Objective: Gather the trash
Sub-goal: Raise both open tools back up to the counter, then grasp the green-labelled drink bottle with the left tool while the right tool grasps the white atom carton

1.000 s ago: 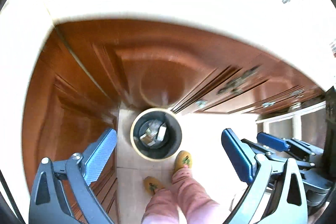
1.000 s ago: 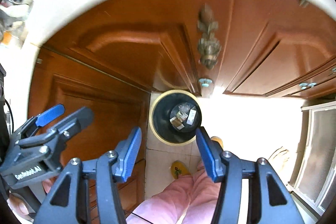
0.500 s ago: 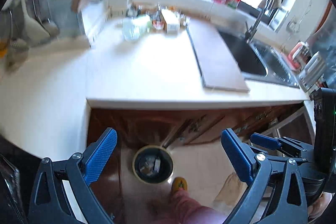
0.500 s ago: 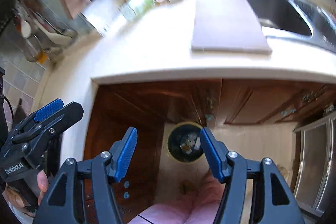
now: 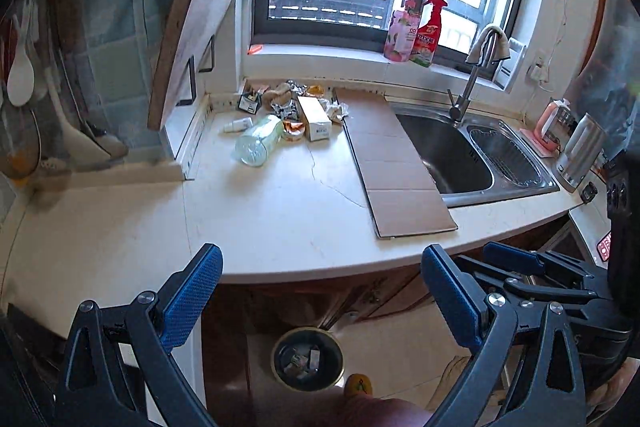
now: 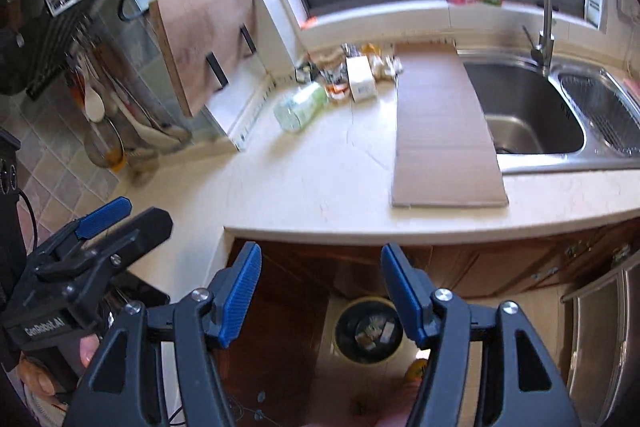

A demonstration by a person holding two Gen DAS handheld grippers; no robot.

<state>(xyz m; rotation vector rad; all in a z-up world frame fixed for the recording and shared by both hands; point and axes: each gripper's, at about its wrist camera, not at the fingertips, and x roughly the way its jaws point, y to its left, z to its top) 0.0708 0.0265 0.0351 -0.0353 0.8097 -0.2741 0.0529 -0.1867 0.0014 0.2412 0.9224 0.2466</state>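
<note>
A pile of trash lies at the back of the white counter (image 5: 280,211): a clear green-tinted plastic bottle (image 5: 259,139) on its side, a white carton (image 5: 314,117), crumpled wrappers (image 5: 286,95) and a small white bottle (image 5: 238,125). The bottle (image 6: 301,105) and carton (image 6: 361,79) also show in the right wrist view. A round trash bin (image 5: 307,358) with scraps inside stands on the floor below the counter edge; it also shows in the right wrist view (image 6: 369,330). My left gripper (image 5: 320,299) and my right gripper (image 6: 320,291) are open and empty, held above the counter's front edge.
A flat cardboard sheet (image 5: 394,163) lies on the counter beside the steel sink (image 5: 452,155) with its faucet (image 5: 472,75). A cutting board (image 5: 188,39) leans at the back left. Spray bottles (image 5: 416,27) stand on the window sill. Brown cabinet doors (image 6: 520,267) are under the counter.
Both grippers tilted up from looking down at the bin and cabinet doors to facing the counter, sink and window. The bin has slid to the bottom of both views. Both stay open.
</note>
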